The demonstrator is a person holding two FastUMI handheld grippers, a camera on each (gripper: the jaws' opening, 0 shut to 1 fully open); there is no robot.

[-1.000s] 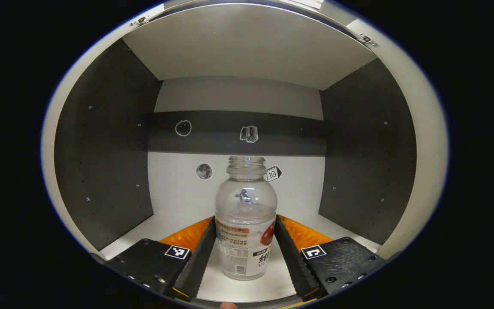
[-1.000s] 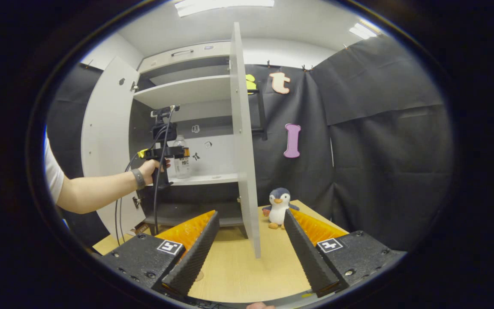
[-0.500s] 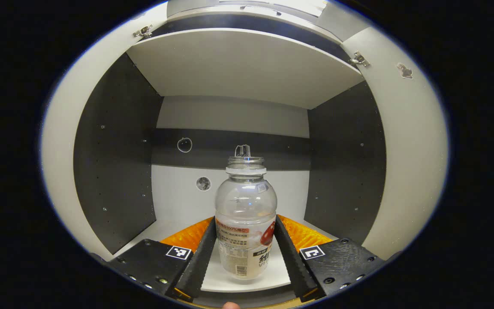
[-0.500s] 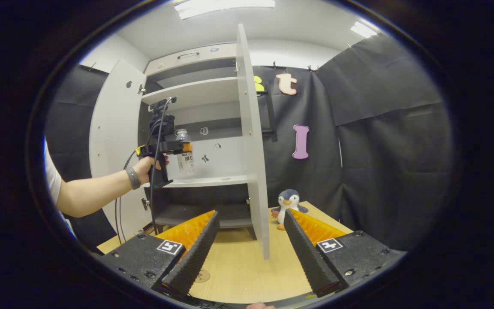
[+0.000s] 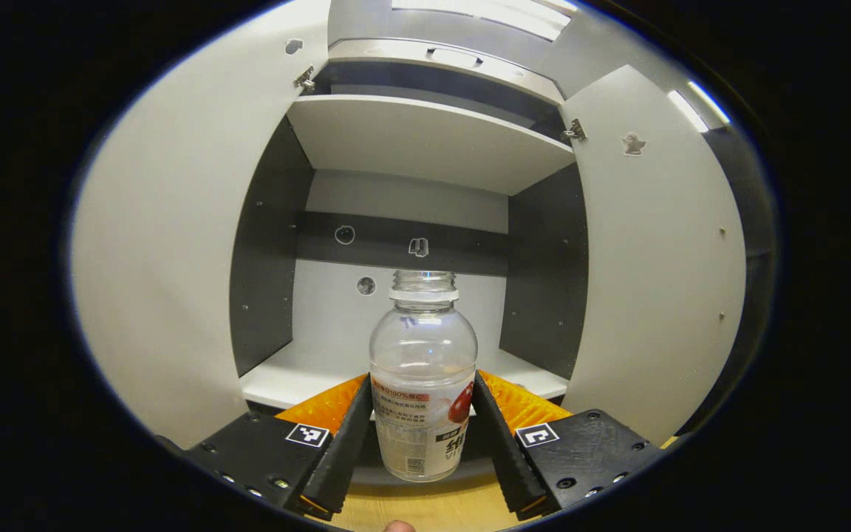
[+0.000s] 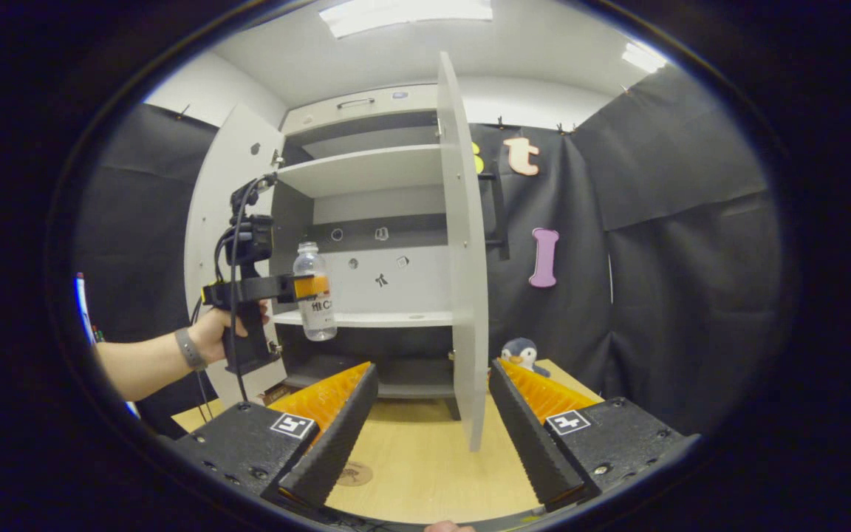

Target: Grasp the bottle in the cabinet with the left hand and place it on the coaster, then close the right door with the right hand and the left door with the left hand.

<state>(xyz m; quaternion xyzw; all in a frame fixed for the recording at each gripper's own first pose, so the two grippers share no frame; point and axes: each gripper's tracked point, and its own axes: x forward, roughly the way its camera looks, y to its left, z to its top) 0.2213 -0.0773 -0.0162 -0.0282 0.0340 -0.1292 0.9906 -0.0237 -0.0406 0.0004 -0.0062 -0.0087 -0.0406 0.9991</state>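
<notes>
The clear bottle (image 5: 423,384) with a white and red label stands upright between my left gripper's (image 5: 420,436) fingers, which press on both its sides. It hangs in the air in front of the cabinet shelf (image 5: 307,377). In the right gripper view the bottle (image 6: 313,292) is held by the left gripper (image 6: 300,287) and a hand, just out of the cabinet. My right gripper (image 6: 429,428) is open over the wooden table (image 6: 425,465). The round coaster (image 6: 356,473) lies on the table by its left finger. Both doors stand open: the left door (image 6: 230,222) and the right door (image 6: 462,251).
A plush penguin (image 6: 523,353) sits on the table behind the right door's edge. The right door's lower corner (image 6: 474,443) hangs over the table between my right gripper's fingers. A lower shelf (image 6: 388,384) lies under the middle one.
The left gripper has lifted the bottle off the shelf and drawn it back out of the cabinet. The right gripper view has shifted slightly; its fingers stay open.
</notes>
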